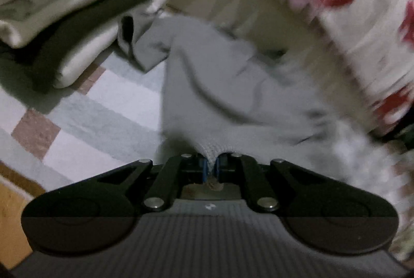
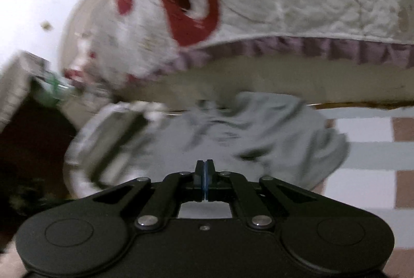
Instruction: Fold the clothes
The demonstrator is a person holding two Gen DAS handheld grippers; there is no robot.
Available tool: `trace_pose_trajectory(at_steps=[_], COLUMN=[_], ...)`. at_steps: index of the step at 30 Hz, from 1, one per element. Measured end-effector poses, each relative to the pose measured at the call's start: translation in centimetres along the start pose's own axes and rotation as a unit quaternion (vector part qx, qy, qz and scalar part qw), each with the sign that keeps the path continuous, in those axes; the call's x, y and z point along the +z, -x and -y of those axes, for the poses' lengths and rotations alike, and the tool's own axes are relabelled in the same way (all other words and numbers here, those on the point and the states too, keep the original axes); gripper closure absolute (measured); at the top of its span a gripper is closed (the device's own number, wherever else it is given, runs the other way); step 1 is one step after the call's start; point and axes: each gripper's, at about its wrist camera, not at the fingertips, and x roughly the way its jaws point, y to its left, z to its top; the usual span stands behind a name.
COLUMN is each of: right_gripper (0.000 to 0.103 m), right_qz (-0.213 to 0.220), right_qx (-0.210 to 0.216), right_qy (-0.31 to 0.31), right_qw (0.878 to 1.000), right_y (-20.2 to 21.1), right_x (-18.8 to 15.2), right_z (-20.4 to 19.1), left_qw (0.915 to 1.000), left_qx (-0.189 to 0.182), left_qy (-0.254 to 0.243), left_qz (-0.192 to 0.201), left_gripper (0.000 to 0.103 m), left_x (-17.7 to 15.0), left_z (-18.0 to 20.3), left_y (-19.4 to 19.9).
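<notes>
I am pinching a hem of the grey garment (image 1: 233, 86) in my left gripper (image 1: 211, 166); the knit edge is bunching between the blue pads, and the rest of the cloth is trailing away from me across the checked mat (image 1: 85, 107), rumpled and unfolded. My right gripper (image 2: 205, 174) is pressed together on nothing, its pads meeting in clear air above the near part of the same garment. At the far left, a stack of folded clothes (image 1: 77, 6), white with a dark layer in it, is sitting on the mat, so I judge some pieces are finished. Beyond the garment, a white quilt with red prints (image 2: 258, 6) is hanging over a bed's edge. This grey piece is still waiting for every fold.
</notes>
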Motion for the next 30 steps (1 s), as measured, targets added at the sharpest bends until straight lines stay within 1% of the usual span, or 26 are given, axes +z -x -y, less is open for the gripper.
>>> trace_pose_trajectory(at_steps=[1, 2, 3, 4, 6, 7, 9, 10, 11, 13, 15, 17, 18, 20, 22, 23, 24, 25, 27, 29, 30], right_gripper=[0.102, 0.102, 0.102, 0.102, 0.094, 0.094, 0.083, 0.068, 0.062, 0.062, 0.057, 0.046, 0.044, 0.041, 0.041, 0.051, 0.066, 0.096, 0.097, 0.097, 0.097], right_qz=[-0.005, -0.014, -0.026, -0.045, -0.079, -0.092, -0.114, -0.121, -0.123, -0.129, -0.133, -0.134, -0.135, -0.148, -0.164, -0.170, -0.175, -0.187, -0.213, -0.228, -0.240], right_qx=[0.017, 0.019, 0.005, -0.017, -0.060, -0.075, -0.093, -0.098, -0.097, -0.098, -0.104, -0.111, -0.115, -0.107, -0.089, -0.076, -0.051, -0.030, 0.007, 0.051, 0.070], right_qy=[-0.002, 0.015, 0.045, 0.070, 0.111, 0.105, 0.075, 0.057, 0.046, 0.048, 0.065, 0.086, 0.088, 0.086, 0.083, 0.078, 0.060, 0.028, -0.036, -0.073, -0.091], right_qw=[1.000, 1.000, 0.999, 0.996, 0.989, 0.987, 0.986, 0.986, 0.987, 0.986, 0.983, 0.981, 0.980, 0.979, 0.979, 0.979, 0.981, 0.982, 0.976, 0.970, 0.964], right_y=[1.4, 2.5, 3.1, 2.8, 1.8, 0.6, -2.2, -3.7, -4.9, -7.1, -8.8, -10.0, -10.6, -11.6, -12.9, -13.4, -13.8, -13.9, -13.5, -11.2, -9.9], right_x=[0.1, -0.1, -0.6, -1.5, -3.4, -4.4, -6.5, -7.5, -8.4, -9.7, -10.6, -11.1, -11.2, -11.2, -11.6, -11.7, -11.5, -11.1, -9.8, -7.8, -6.9], right_z=[-0.7, -1.5, -2.3, -2.4, -2.5, -1.9, -0.2, 0.7, 1.4, 2.4, 3.0, 3.5, 3.7, 4.2, 4.5, 4.7, 4.9, 5.0, 4.8, 3.1, 2.1], left_qw=[1.0000, 0.9998, 0.9990, 0.9977, 0.9942, 0.9925, 0.9889, 0.9875, 0.9866, 0.9864, 0.9868, 0.9878, 0.9878, 0.9871, 0.9856, 0.9847, 0.9841, 0.9839, 0.9835, 0.9838, 0.9844], left_qx=[-0.001, 0.013, 0.033, 0.050, 0.077, 0.086, 0.104, 0.115, 0.123, 0.132, 0.137, 0.133, 0.133, 0.135, 0.142, 0.145, 0.147, 0.147, 0.143, 0.129, 0.118], left_qy=[0.003, 0.000, -0.003, -0.009, -0.020, -0.024, -0.032, -0.036, -0.039, -0.041, -0.037, -0.027, -0.024, -0.021, -0.023, -0.025, -0.028, -0.033, -0.047, -0.062, -0.066], left_qz=[-0.004, -0.015, -0.030, -0.045, -0.072, -0.084, -0.100, -0.101, -0.099, -0.090, -0.079, -0.076, -0.078, -0.083, -0.090, -0.093, -0.095, -0.096, -0.101, -0.108, -0.113], left_gripper=[0.097, 0.097, 0.097, 0.097, 0.097, 0.097, 0.097, 0.097, 0.097, 0.097, 0.097, 0.097, 0.097, 0.097, 0.097, 0.097, 0.097, 0.097, 0.097, 0.097, 0.097], left_x=[0.4, 0.7, 0.8, 0.6, -0.3, -1.0, -2.3, -2.9, -3.3, -3.5, -3.4, -3.2, -3.2, -3.3, -3.2, -3.2, -3.1, -2.9, -2.2, -1.5, -1.1], left_z=[-0.3, -0.4, -0.5, -0.6, -0.6, -0.7, -0.6, -0.6, -0.6, -0.7, -0.9, -1.8, -2.0, -2.4, -2.4, -2.4, -2.4, -2.2, -1.8, -1.1, -0.6], left_y=[1.3, 1.9, 2.1, 1.9, 0.8, 0.1, -1.4, -2.0, -2.4, -2.7, -2.8, -2.6, -2.7, -3.2, -3.5, -3.6, -3.7, -3.5, -2.6, -1.0, 0.1])
